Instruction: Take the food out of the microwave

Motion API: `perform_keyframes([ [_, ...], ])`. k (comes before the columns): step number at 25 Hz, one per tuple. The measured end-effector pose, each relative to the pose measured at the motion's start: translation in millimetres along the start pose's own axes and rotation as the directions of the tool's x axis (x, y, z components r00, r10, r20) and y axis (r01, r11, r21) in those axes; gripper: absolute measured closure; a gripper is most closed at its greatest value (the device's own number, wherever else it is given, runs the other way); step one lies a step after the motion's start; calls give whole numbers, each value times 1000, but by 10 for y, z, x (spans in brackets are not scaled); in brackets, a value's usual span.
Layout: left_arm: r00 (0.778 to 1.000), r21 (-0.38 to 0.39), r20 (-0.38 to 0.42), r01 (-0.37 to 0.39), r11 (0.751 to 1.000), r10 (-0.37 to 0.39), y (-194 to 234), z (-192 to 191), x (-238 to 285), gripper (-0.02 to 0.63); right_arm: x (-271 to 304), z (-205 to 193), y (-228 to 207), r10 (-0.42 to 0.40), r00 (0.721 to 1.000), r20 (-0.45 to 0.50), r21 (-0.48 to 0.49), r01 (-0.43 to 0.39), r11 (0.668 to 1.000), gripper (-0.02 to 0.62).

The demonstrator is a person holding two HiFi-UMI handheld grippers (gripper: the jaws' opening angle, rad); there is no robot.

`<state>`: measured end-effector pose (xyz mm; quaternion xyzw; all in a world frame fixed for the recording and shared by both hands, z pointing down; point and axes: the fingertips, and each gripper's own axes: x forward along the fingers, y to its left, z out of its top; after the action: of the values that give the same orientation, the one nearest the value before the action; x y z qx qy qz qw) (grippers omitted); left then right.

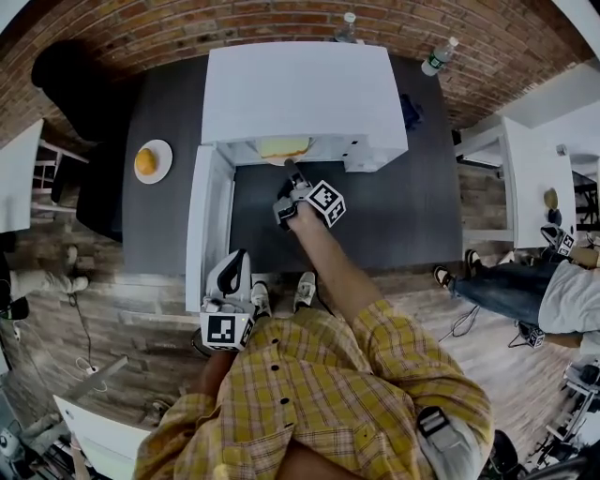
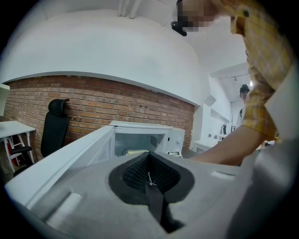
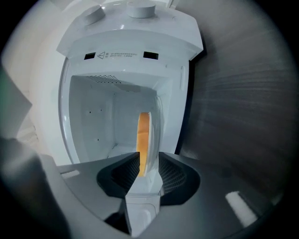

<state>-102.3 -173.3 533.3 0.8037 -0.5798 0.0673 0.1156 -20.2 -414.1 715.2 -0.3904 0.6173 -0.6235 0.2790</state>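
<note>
A white microwave (image 1: 300, 94) stands on the dark table (image 1: 412, 206) with its door (image 1: 199, 225) swung open to the left. Inside its mouth sits a white plate (image 1: 283, 148) of yellowish food. My right gripper (image 1: 289, 169) reaches into the opening. In the right gripper view it is rolled on its side, so the plate (image 3: 150, 135) and food (image 3: 142, 137) show edge-on between its open jaws (image 3: 148, 170). My left gripper (image 1: 234, 274) hangs near the door's outer end. Its jaws (image 2: 149, 170) look shut with nothing in them, and the microwave (image 2: 140, 133) lies ahead of it.
A small plate with an orange fruit (image 1: 152, 161) sits on the table's left part. Two bottles (image 1: 438, 56) (image 1: 347, 26) stand at the back by the brick wall. A black chair (image 1: 70, 84) is at the left, and a seated person (image 1: 525, 281) at the right.
</note>
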Motion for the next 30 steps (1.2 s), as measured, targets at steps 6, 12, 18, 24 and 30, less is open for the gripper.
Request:
perform_keyframes([
  [6, 1000, -5, 1, 16, 1000, -16, -31, -8, 33, 606, 70, 42, -31, 4, 1000, 13, 27, -5, 1000, 514],
  [12, 1000, -12, 11, 25, 1000, -24, -33, 17, 45, 606, 109, 65, 7, 24, 999, 22, 45, -25, 999, 583],
  [18, 999, -13, 15, 38, 999, -38, -27, 36, 79, 606, 50, 55, 68, 59, 998, 12, 34, -59, 998, 583],
  [24, 999, -21, 15, 44, 999, -43, -19, 54, 124, 606, -169, 38, 178, 98, 995, -4, 38, -98, 994, 583],
  [30, 998, -18, 41, 50, 999, -49, -6, 94, 144, 609, -543, 20, 281, 138, 990, -21, 13, -138, 990, 583],
])
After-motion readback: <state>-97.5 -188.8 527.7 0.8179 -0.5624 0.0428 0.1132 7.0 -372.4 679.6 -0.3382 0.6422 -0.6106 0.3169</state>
